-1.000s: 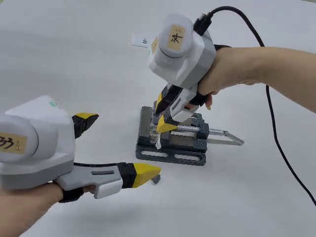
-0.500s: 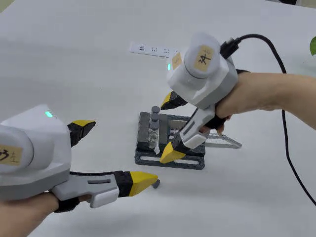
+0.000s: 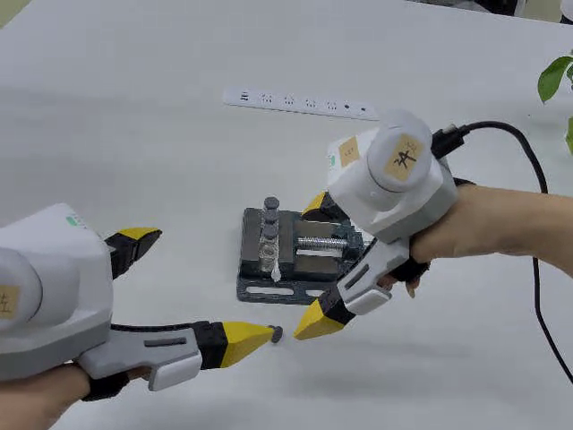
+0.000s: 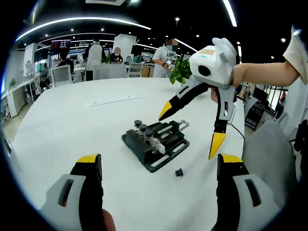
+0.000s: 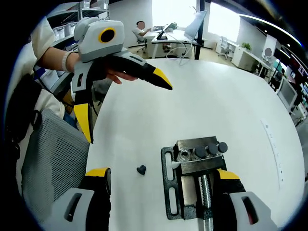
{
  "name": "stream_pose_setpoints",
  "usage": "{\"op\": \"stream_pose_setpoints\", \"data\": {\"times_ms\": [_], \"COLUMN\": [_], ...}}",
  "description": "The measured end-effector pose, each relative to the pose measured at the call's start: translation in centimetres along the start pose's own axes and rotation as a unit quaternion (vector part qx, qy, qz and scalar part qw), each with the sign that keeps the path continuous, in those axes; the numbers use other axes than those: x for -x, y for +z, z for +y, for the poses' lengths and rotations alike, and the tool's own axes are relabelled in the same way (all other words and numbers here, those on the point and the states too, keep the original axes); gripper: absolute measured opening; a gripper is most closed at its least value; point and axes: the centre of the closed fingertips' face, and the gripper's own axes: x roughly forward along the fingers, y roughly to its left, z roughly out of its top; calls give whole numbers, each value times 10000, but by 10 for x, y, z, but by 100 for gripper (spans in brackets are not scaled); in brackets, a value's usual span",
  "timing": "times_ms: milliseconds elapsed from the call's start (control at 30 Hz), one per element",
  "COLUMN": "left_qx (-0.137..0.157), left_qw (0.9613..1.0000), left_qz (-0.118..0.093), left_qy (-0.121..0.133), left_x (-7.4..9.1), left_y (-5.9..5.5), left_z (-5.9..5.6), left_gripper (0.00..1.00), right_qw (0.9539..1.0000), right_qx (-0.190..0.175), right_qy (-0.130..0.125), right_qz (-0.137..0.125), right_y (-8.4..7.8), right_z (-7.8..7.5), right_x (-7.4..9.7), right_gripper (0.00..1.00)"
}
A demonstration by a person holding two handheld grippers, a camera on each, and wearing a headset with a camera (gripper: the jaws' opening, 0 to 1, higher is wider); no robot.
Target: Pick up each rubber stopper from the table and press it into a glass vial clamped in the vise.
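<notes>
Head view: the left gripper point(image 3: 206, 285) and right gripper point(image 3: 309, 269) both hung spread and empty beside the vise point(image 3: 269, 291). A loose rubber stopper point(image 3: 277, 334) lay just before it. Left gripper view: the stopper sat near the vise. Right gripper view: three stoppered vials point(image 5: 209, 149) and one open stood clamped in the vise.

White table point(image 3: 134, 125); on it vise point(image 3: 261, 291), loose stopper point(image 3: 277, 334), power strip point(image 3: 300, 101)

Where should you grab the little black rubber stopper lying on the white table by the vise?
Probably across its round sides, coming straight down from above. The small black rubber stopper sits alone on the white table, apart from the dark metal vise, so open jaws can drop on either side of it. The left gripper is nearest, with its jaws wide open.
</notes>
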Motion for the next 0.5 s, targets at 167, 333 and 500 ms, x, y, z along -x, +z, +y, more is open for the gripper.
{"op": "stream_pose_setpoints", "data": {"times_ms": [167,333,500], "left_qx": [-5,-22,-20], "left_qw": [10000,10000,10000], "left_qz": [-17,-27,-23], "left_qy": [-4,-13,-17], "left_x": [1,2,4], "left_y": [-2,-1,-2], "left_z": [-2,-6,-8], "left_gripper": [99,99,99], "right_qw": [9998,9995,9986], "right_qx": [-123,-218,-339], "right_qy": [-78,-94,-286], "right_qz": [-116,-219,-275], "right_y": [-2,-5,-11], "right_z": [9,19,20], "right_x": [-6,-11,-16], "right_gripper": [87,85,81]}}
